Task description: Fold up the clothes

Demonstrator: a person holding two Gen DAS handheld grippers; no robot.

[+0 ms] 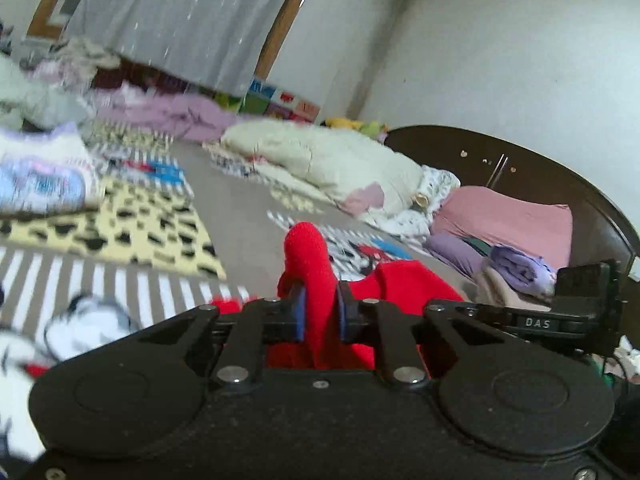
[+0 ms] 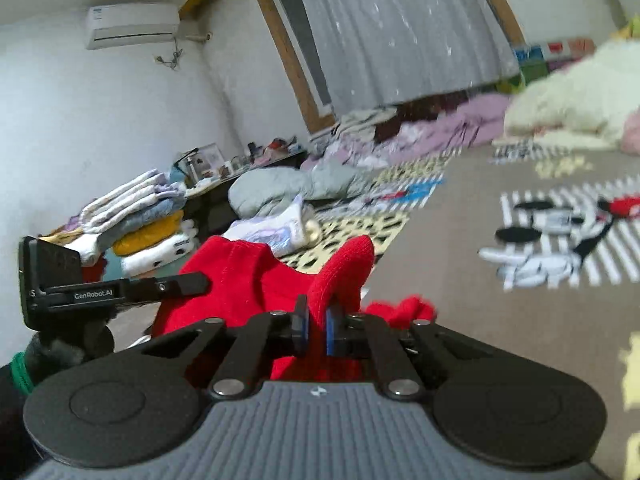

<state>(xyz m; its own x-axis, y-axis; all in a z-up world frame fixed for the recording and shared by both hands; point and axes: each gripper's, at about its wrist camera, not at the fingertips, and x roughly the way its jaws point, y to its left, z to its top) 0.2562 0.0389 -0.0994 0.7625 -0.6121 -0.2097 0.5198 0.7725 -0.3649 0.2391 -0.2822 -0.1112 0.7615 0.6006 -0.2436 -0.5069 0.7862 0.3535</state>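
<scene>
My left gripper (image 1: 320, 312) has its jaws clamped on a fold of the red knit garment (image 1: 308, 256); my right gripper (image 2: 317, 330) pinches another fold, the cloth bunched between both above the patterned bed (image 2: 460, 248).

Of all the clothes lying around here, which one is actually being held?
The red knitted garment; both the left gripper and right gripper pinch it, unlike everything else.

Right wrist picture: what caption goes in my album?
Right gripper pinches a red garment above the patterned bedspread.
</scene>
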